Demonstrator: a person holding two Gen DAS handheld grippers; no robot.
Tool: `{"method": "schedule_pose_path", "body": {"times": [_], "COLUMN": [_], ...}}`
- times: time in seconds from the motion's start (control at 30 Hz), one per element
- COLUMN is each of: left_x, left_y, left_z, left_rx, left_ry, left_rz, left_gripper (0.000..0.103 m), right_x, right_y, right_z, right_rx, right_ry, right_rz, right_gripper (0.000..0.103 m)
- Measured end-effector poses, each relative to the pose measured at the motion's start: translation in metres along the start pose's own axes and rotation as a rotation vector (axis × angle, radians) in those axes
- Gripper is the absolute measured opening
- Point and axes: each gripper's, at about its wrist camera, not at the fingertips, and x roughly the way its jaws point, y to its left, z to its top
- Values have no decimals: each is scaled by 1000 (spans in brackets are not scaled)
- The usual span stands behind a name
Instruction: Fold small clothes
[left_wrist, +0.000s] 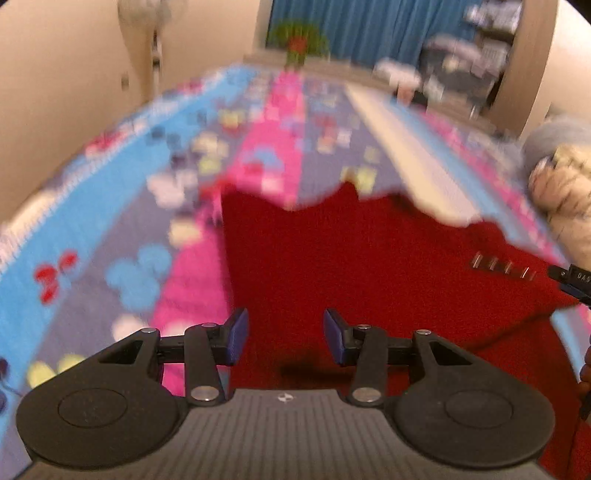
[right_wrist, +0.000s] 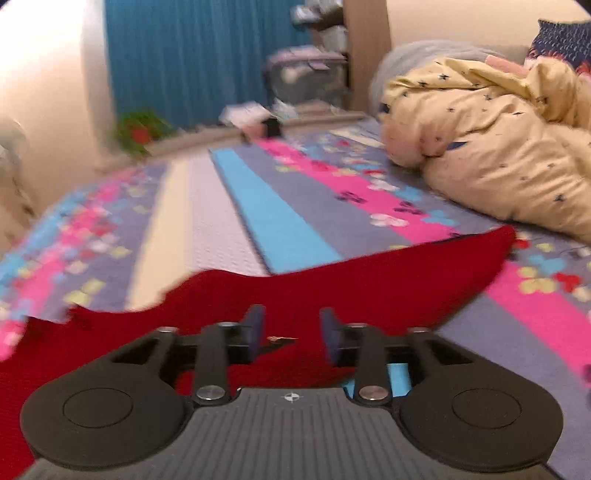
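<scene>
Red garment (left_wrist: 369, 266): spread on the bed (left_wrist: 147, 221), unfolded; left gripper (left_wrist: 286, 338) and right gripper (right_wrist: 291, 336) over it, part-open, empty.

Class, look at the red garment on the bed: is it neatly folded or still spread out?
Spread out, not neatly folded. The red garment lies flat across the patterned bedcover, with wavy far edges. Whether a first fold has been made cannot be told.

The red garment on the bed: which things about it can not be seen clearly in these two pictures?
- Red garment, left wrist view: near part hidden by the left gripper; motion blur smears its far edge.
- Right wrist view: the right gripper covers its near edge.
- Its type and fold state: cannot tell.
</scene>
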Motion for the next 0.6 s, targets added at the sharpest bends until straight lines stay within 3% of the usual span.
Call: {"method": "schedule_pose_path", "body": {"times": [0.03,0.07,0.1,0.17,0.23,0.3,0.43,0.6], "left_x": [12,20,22,23,25,25,25,26], "left_y": [-1,-1,-1,-3,-3,-2,-6,-8], "left_z": [-5,-9,-10,-5,-3,-4,-3,-5], "left_rx": [11,23,26,28,18,8,24,24], "left_ry": [53,69,63,70,79,84,82,78], "left_rz": [33,53,62,63,65,69,82,86], "left_gripper": [51,61,63,62,62,62,62,63], "right_x": [16,35,38,33,26,19,22,54], "right_y": [-5,-9,-14,-19,-33,-53,-121,-202], "right_z": [-6,-10,-13,-7,4,12,20,16], "right_rx": [25,50,46,14,37,50,190,457], "right_ry": [104,201,205,172,124,45,-15,16], "right_rz": [42,55,50,62,70,12,-122,-238], "right_gripper": [40,35,22,20,29,50,52,54]}}
